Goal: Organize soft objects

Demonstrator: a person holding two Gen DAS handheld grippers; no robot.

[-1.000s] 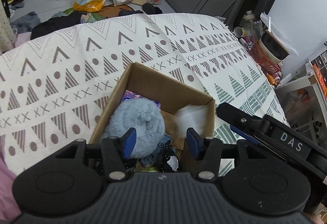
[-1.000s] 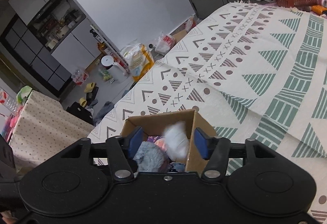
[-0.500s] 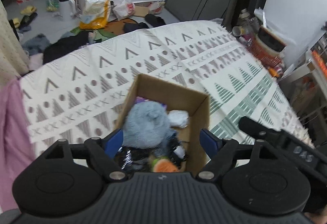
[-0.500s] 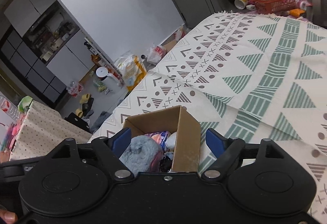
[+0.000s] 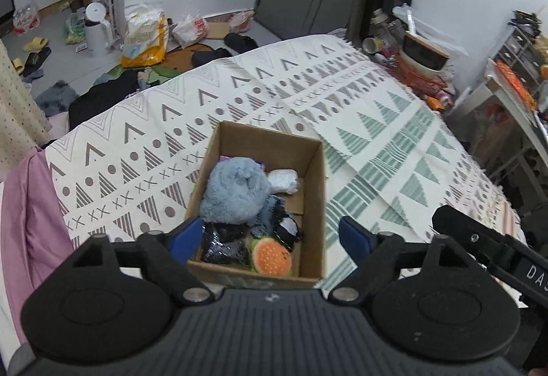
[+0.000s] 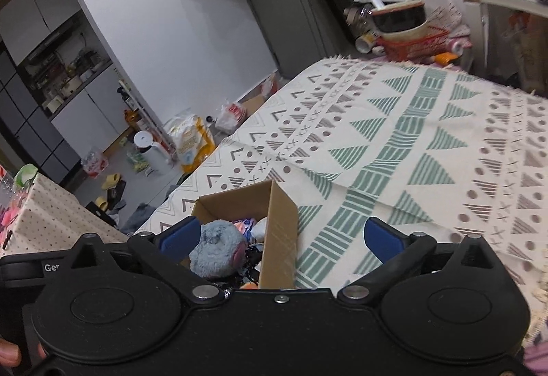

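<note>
Open cardboard box (image 5: 313, 170) on a bed cover (image 5: 144, 122) with triangle and dot pattern. Inside the box: a grey-blue fluffy plush (image 5: 236, 191) toward the left wall, a white soft piece (image 5: 283, 180) just beside it at the far right, a black shiny item (image 5: 224, 247) near the front, and an orange round toy (image 5: 272, 257) next to it, possibly burger-shaped, hard to tell. Left gripper (image 5: 270, 237) above the near edge of the box, jaws spread wide, holding nothing. Right gripper (image 6: 281, 237) also wide apart and empty, over the box corner. Same cardboard box (image 6: 277, 235) and plush (image 6: 215, 252) seen low in the right wrist view. Cluttered floor with a white kettle (image 5: 97, 29) beyond the bed.
</note>
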